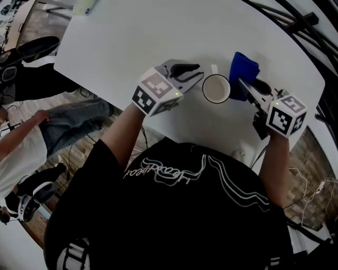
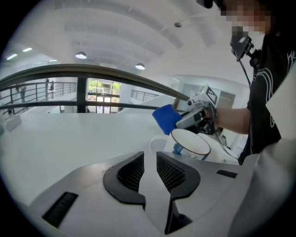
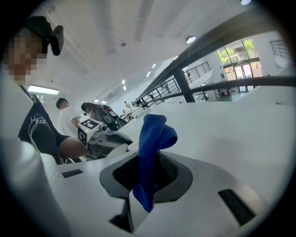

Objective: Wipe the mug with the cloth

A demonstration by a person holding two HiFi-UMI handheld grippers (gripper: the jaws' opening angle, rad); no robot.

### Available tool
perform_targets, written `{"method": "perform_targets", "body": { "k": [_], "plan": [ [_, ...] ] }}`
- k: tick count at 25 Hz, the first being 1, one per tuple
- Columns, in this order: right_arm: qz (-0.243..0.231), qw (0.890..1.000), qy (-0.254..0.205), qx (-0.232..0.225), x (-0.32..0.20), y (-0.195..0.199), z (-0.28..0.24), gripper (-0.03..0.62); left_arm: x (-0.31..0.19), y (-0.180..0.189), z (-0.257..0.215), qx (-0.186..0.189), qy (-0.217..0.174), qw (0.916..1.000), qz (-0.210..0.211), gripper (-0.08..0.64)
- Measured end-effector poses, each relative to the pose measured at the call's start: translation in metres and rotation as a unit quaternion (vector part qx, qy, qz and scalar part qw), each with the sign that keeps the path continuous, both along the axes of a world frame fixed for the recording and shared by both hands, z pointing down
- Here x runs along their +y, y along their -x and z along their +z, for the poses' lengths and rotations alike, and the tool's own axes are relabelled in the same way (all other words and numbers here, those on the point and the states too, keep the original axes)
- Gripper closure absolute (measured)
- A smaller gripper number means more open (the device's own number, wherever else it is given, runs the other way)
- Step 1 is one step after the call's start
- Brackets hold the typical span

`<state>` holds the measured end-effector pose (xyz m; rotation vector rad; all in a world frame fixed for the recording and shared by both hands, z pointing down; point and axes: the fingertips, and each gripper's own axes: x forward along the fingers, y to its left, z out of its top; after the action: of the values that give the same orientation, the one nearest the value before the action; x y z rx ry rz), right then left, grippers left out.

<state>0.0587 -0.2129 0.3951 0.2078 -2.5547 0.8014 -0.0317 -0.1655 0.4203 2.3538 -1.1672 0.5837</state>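
Note:
A white mug (image 1: 216, 88) stands upright on the white table (image 1: 158, 37), with its handle pointing to the far side. My right gripper (image 1: 241, 83) is just right of the mug and is shut on a blue cloth (image 1: 244, 68). In the right gripper view the cloth (image 3: 155, 134) sticks up from between the jaws of the right gripper (image 3: 149, 162). My left gripper (image 1: 199, 73) is close to the mug's left side. In its own view the left gripper (image 2: 148, 159) stands slightly open with nothing between the jaws. The mug (image 2: 190, 141) and the cloth (image 2: 164, 118) lie beyond it.
The near table edge runs just below both grippers. A person in jeans (image 1: 68, 124) sits on the floor side at the left, next to a black bag (image 1: 37, 47). Black rails (image 1: 296, 16) cross the far right corner.

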Motion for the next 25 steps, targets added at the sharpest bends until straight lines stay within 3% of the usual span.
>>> {"method": "perform_targets", "body": {
  "k": [5,9,14,17,20,25],
  "plan": [
    [0.050,0.995,-0.090,-0.018,0.035,-0.024,-0.045,0.535,0.021,0.013,-0.043,0.070,-0.032,0.9962,-0.041,0.482],
    [0.092,0.990,-0.094,-0.050,0.084,-0.024,-0.077,0.535,0.051,0.004,-0.087,0.097,-0.061,0.9930,-0.028,0.483],
    [0.120,0.985,-0.102,-0.063,0.163,-0.024,-0.111,0.535,0.126,-0.025,-0.147,0.154,-0.085,0.9843,0.012,0.516],
    [0.133,0.982,-0.108,-0.074,0.206,-0.022,-0.132,0.535,0.167,-0.031,-0.178,0.160,-0.100,0.9817,0.025,0.551],
    [0.147,0.979,-0.120,-0.081,0.246,-0.019,-0.152,0.535,0.211,-0.034,-0.198,0.140,-0.107,0.9831,0.049,0.552],
    [0.151,0.975,-0.139,-0.084,0.294,0.019,-0.187,0.535,0.258,0.002,-0.232,0.129,-0.123,0.9822,0.058,0.552]
  ]
}}
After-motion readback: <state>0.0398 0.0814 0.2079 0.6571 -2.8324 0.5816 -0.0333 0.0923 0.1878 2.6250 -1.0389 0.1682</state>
